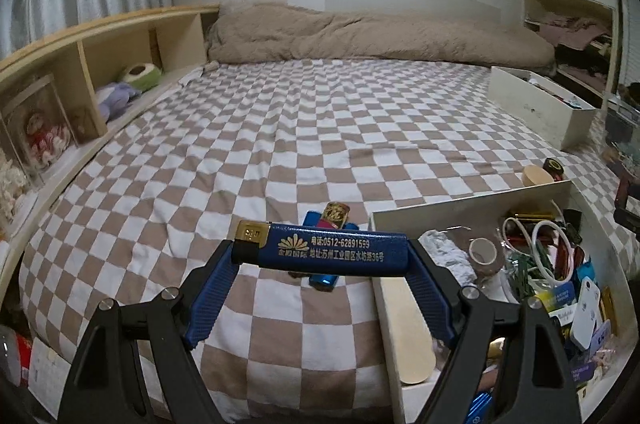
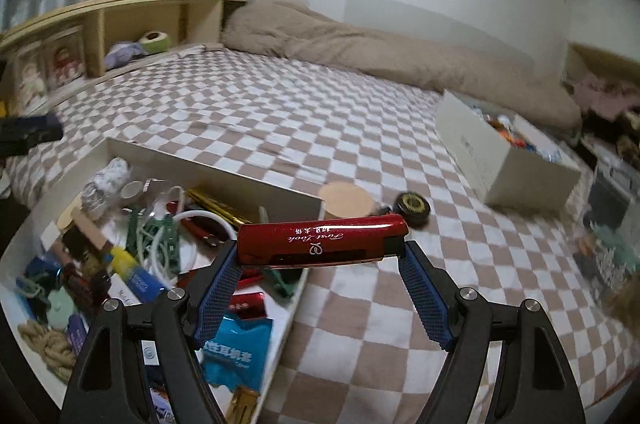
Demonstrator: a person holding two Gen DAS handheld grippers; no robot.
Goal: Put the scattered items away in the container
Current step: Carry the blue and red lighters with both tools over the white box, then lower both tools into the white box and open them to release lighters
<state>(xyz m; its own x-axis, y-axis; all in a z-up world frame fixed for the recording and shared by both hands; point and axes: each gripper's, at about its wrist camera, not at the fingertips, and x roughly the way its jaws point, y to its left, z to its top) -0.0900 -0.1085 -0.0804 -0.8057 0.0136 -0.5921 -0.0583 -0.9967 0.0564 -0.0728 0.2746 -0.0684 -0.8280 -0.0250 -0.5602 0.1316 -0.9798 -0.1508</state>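
My left gripper (image 1: 322, 256) is shut on a blue lighter (image 1: 320, 251), held crosswise by its ends above the checkered bed, just left of the white container (image 1: 460, 199). Under it, several more lighters (image 1: 330, 220) lie in a small pile on the sheet. My right gripper (image 2: 322, 244) is shut on a red lighter (image 2: 320, 240), held crosswise above the right edge of the same container (image 2: 224, 169), which is full of mixed small items. A tan round lid (image 2: 346, 201) and a black-and-gold round tin (image 2: 414, 207) lie on the bed just beyond that container.
A second white box (image 2: 500, 159) with items stands farther right on the bed. A beige duvet (image 1: 360, 31) lies along the far wall. A wooden shelf (image 1: 100, 47) with plush toys runs along the left side.
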